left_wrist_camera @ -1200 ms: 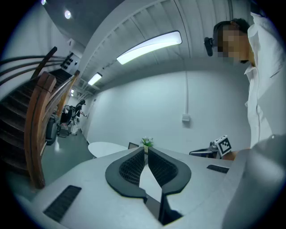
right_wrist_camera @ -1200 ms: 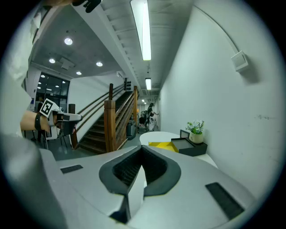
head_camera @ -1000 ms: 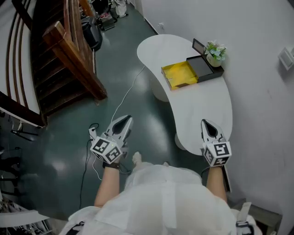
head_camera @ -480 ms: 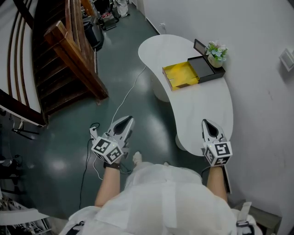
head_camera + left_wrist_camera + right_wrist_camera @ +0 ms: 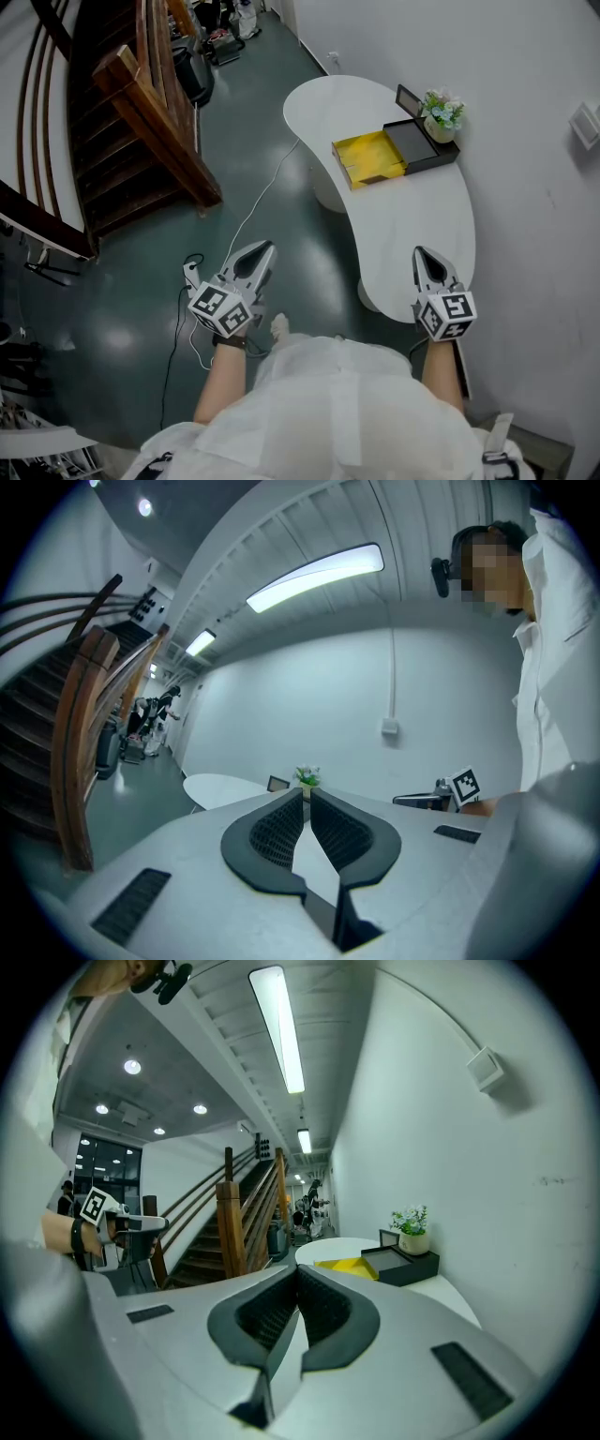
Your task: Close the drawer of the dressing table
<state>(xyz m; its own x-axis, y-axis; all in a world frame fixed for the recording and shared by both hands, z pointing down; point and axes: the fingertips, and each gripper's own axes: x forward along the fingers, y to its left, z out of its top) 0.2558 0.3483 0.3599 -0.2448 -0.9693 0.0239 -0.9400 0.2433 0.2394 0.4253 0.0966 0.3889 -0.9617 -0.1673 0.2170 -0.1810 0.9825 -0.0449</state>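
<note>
Drawer closing has not started, judging by how things lie. The right gripper (image 5: 421, 255) has its jaws pressed together with nothing between them and hangs over the near end of the white desk (image 5: 412, 220). The left gripper (image 5: 262, 251), likewise pinched shut and empty, hangs over the green floor (image 5: 122, 309) beside the desk. Well beyond both, on the far part of the desk near the wall, sits a black box (image 5: 424, 145) with a small potted plant (image 5: 441, 111) at its far corner. Its yellow drawer (image 5: 368, 156) stands pulled out toward the room.

The right gripper looks better placed. A sound approach would carry it round to the drawer's outer end, set the closed tips against the middle of that end, and push slowly and straight toward the box. An off-centre or hasty push might skew the drawer, slide the box or topple the plant.
</note>
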